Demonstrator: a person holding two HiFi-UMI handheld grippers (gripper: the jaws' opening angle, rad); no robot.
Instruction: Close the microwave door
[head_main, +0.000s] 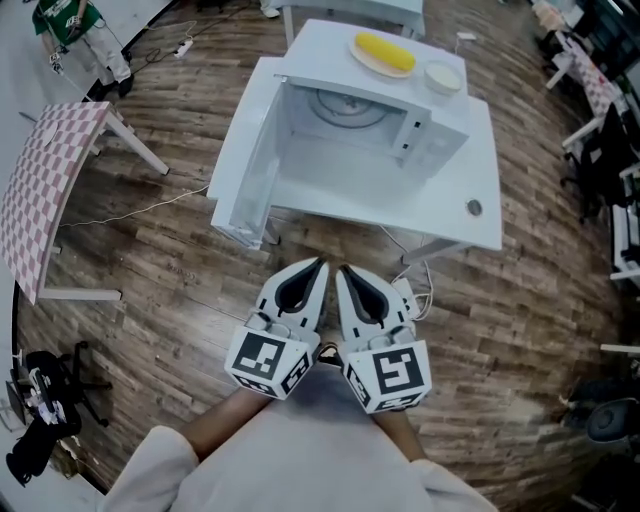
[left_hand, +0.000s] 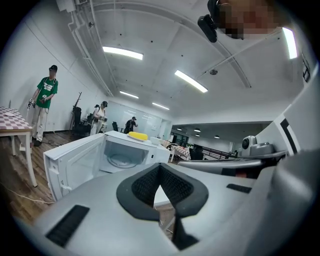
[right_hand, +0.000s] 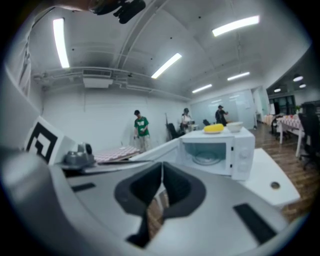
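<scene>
A white microwave (head_main: 400, 125) stands on a white table (head_main: 485, 215), its cavity and glass turntable showing. Its door (head_main: 250, 175) hangs wide open, swung out to the left past the table edge. My left gripper (head_main: 320, 266) and right gripper (head_main: 343, 270) are held side by side close to my body, short of the table and apart from the door. Both are shut with nothing between the jaws. The left gripper view has the open door (left_hand: 75, 167) at left, ahead of the left gripper (left_hand: 160, 168). The right gripper view puts the microwave (right_hand: 222, 150) ahead to the right of the right gripper (right_hand: 162, 166).
On top of the microwave lie a plate with a yellow corn cob (head_main: 385, 52) and a white bowl (head_main: 443, 77). A checkered table (head_main: 45, 190) stands at left, with a cable (head_main: 130, 208) across the wood floor. Chairs and desks (head_main: 610, 150) line the right side. People (left_hand: 46, 107) stand far off.
</scene>
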